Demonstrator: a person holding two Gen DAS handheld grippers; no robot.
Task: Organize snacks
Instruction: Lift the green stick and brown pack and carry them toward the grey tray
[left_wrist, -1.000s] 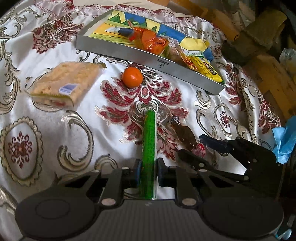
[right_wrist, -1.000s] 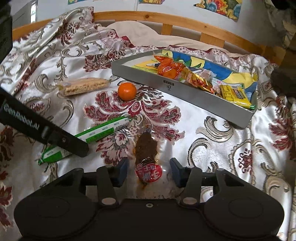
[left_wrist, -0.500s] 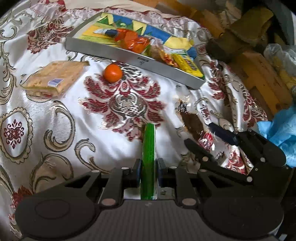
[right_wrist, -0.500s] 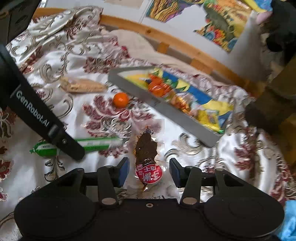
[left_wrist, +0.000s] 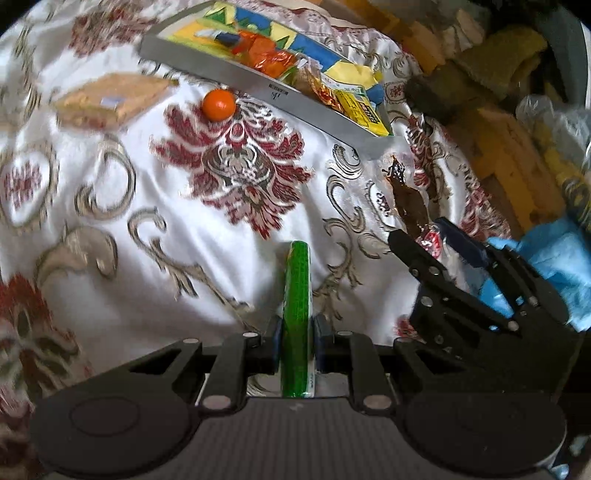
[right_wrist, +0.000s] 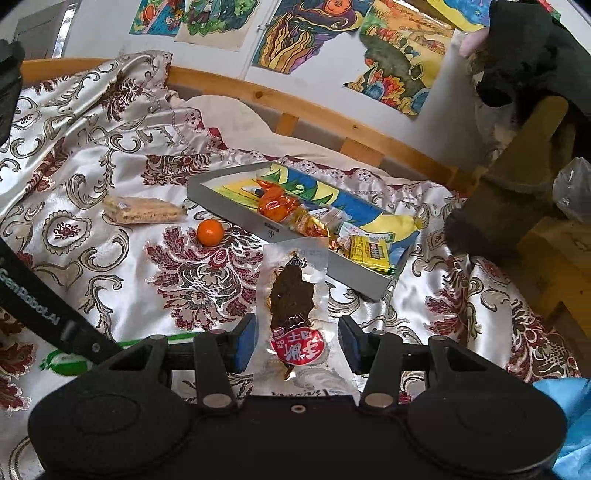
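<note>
Green foil runs straight out between the closed jaws of the left gripper (left_wrist: 297, 345): they pinch a long green stick snack (left_wrist: 295, 314), which points away from the camera over the satin bedspread (left_wrist: 155, 206).

The right gripper (right_wrist: 297, 341) holds a clear vacuum pouch of dark brown dried snack (right_wrist: 293, 295) with a red round label at its near end. The pouch sits between the blue pads; its transparent edges seem to reach both pads, though the film is hard to make out, so the grip is likely on the pouch's sides. In the left wrist view the pouch stands clear of the cloth, near the right edge of the bedspread.

A grey tray (right_wrist: 236, 210) lies toward the far side of the bedspread, below the wooden bed rail (right_wrist: 258, 90). It holds an orange wrapper (right_wrist: 275, 205), gold-wrapped sweets (right_wrist: 314, 223) and a yellow packet (right_wrist: 369, 251) at its right end. Just in front of the tray's near wall lies a small orange fruit (right_wrist: 209, 232), and to its left a wrapped sandwich (right_wrist: 142, 210), apart from both.
</note>
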